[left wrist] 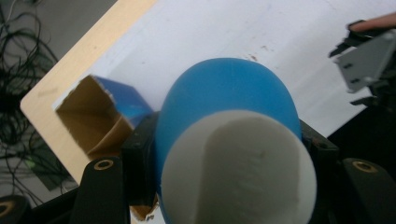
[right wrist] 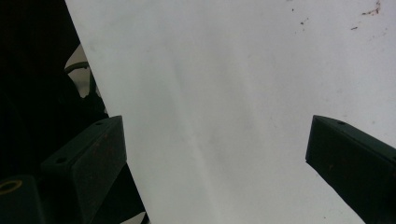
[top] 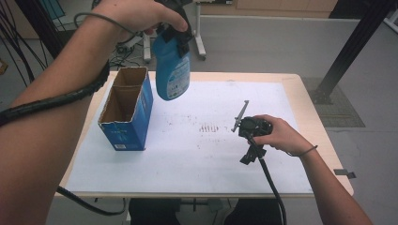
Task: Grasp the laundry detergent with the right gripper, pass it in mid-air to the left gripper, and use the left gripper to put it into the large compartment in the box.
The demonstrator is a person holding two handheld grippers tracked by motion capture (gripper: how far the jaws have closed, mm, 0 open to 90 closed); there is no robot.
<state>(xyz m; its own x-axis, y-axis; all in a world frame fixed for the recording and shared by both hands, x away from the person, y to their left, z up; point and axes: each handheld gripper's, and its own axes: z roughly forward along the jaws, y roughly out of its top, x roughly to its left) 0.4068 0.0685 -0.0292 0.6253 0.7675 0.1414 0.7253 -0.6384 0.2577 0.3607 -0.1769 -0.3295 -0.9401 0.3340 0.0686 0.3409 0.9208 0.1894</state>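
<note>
Nearest the high camera, the person's left forearm (top: pixel 56 93), wrapped by a black cable, rises along the left edge. Just right of it an open-topped blue cardboard box (top: pixel 126 110) stands upright on the white sheet (top: pixel 197 159) that covers the pale wooden bench (top: pixel 324 140). Above and just right of the box, clear of the sheet, the left gripper (top: pixel 176 33) holds a blue plastic spray bottle (top: pixel 172 70) hanging upright. In the left gripper view its fingers (left wrist: pixel 140 154) are clamped on the bottle's blue body below its white top (left wrist: pixel 238 172), with the box's open mouth lower left. Well right of the box, the right gripper (top: pixel 241 117) rests in the person's right hand (top: pixel 281 133) low over the sheet; in the right gripper view its fingers (right wrist: pixel 88 158) stand wide apart with bare sheet between them.
</note>
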